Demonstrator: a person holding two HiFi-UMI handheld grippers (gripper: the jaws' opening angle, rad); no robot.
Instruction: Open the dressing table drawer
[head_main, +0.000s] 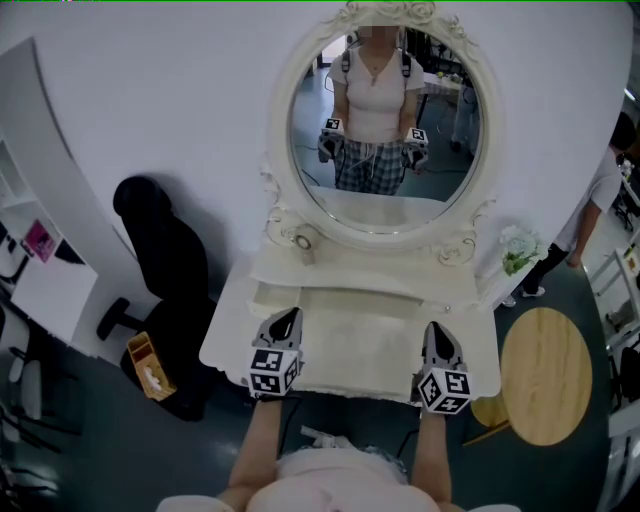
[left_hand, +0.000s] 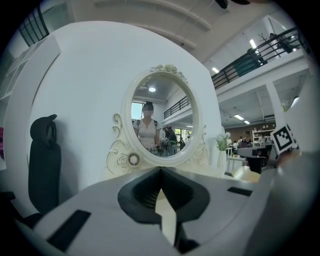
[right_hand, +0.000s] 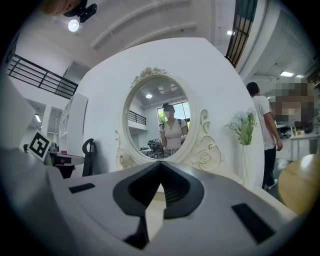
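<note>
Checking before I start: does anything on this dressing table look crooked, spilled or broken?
Nothing stands out: the mirror looks intact, the flowers stand upright, and the tabletop shows no spill.

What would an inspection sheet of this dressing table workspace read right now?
Surface: white dressing table top, nothing between the tools.
Job's things: drawer front hidden below the top; oval mirror behind.
Clutter: flower vase right of the mirror.
Tools: left tool and right tool both shut, empty, over the front edge.
Cables: nothing seen.
Surroundings: black chair left, round wooden table right, person beyond it.
</note>
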